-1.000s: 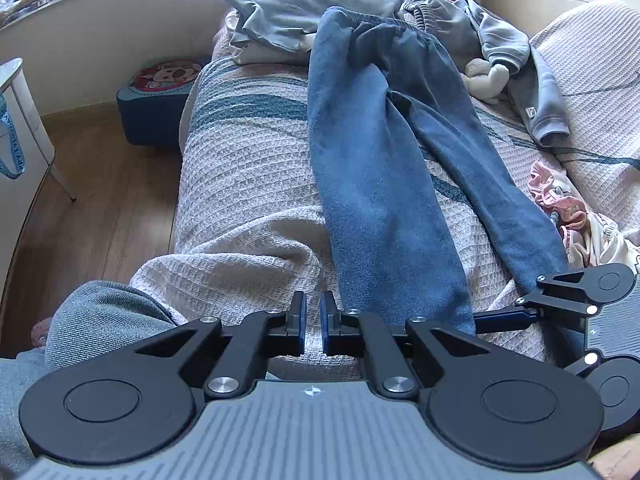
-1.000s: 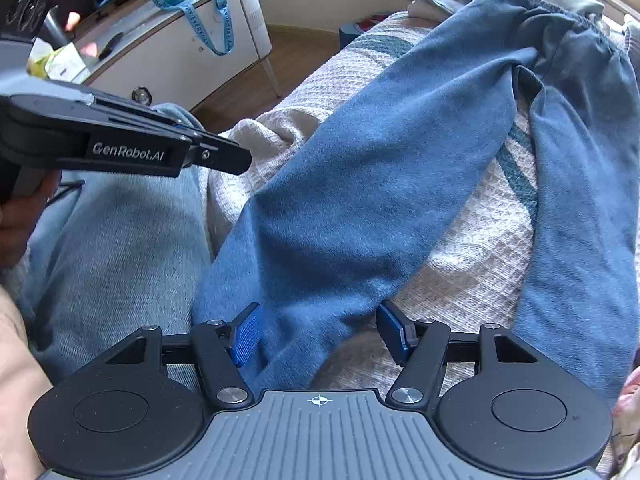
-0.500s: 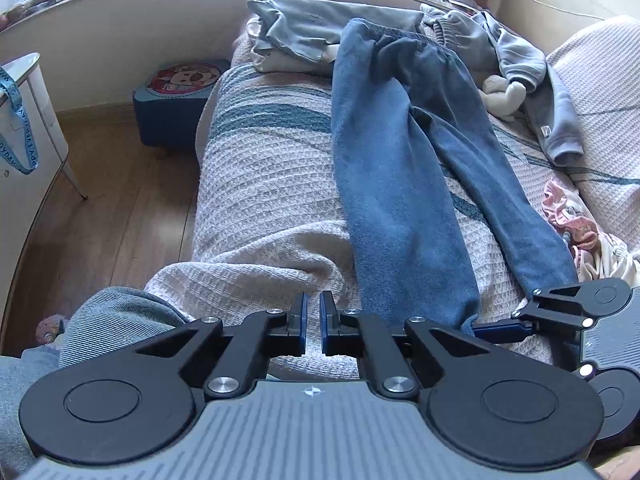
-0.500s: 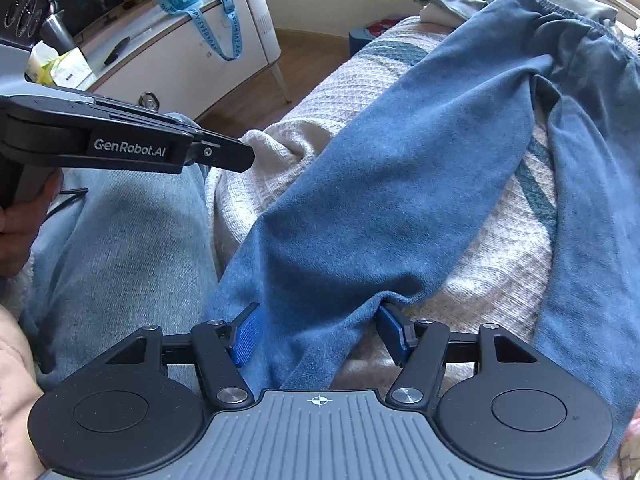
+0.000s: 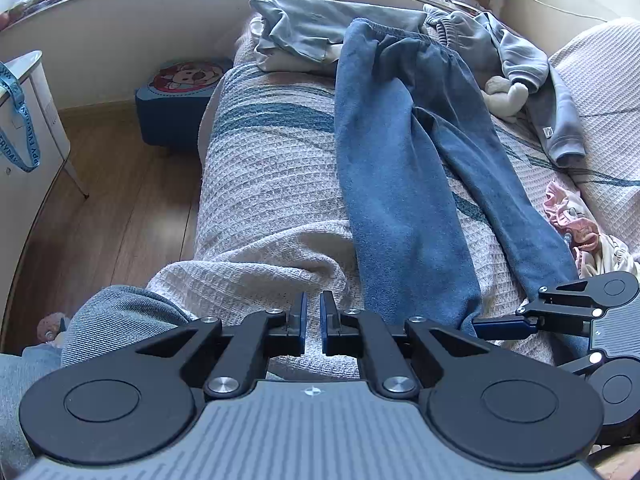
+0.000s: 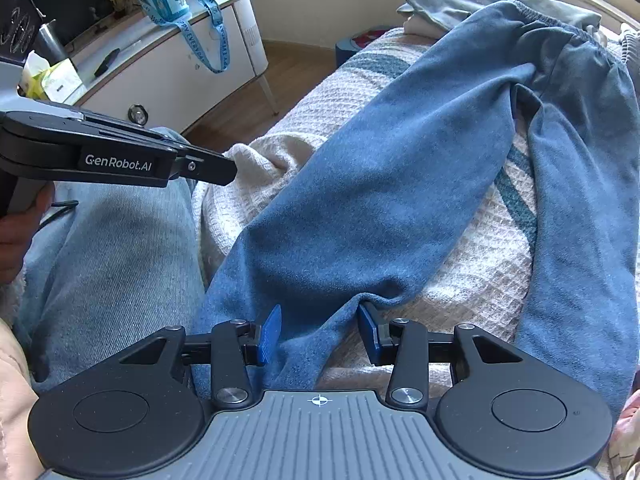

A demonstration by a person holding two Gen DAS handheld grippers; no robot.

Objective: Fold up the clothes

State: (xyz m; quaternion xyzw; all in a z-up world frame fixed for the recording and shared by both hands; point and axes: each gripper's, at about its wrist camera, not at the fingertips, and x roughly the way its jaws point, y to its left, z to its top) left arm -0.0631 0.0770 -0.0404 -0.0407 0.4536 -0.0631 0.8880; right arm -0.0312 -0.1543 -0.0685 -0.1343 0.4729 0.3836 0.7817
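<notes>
Blue sweatpants (image 5: 400, 200) lie lengthwise on a waffle-knit blanket (image 5: 272, 184), waistband far, legs toward me. My right gripper (image 6: 320, 334) straddles the hem of the left leg (image 6: 304, 320). Its jaws are closing, and the cloth bunches between the blue pads (image 6: 270, 332) without being pinched tight. In the left wrist view the right gripper (image 5: 480, 326) shows side-on at that hem. My left gripper (image 5: 313, 320) is shut and empty, hovering over the blanket's near fold. The right wrist view shows the left gripper (image 6: 228, 170) from the side, left of the pants (image 6: 400, 184).
A person's leg in grey trousers (image 6: 112, 240) is at the near left. A grey hoodie (image 5: 540, 80), a grey garment (image 5: 312, 32), a plush toy (image 5: 504, 96) and pink clothing (image 5: 572, 220) lie around the pants. A blue stool (image 5: 176, 92) and a white cabinet (image 6: 168, 68) stand on the wooden floor.
The right gripper's jaws have narrowed around the leg hem, and the cloth has gathered between them. The left gripper has stayed shut and in place.
</notes>
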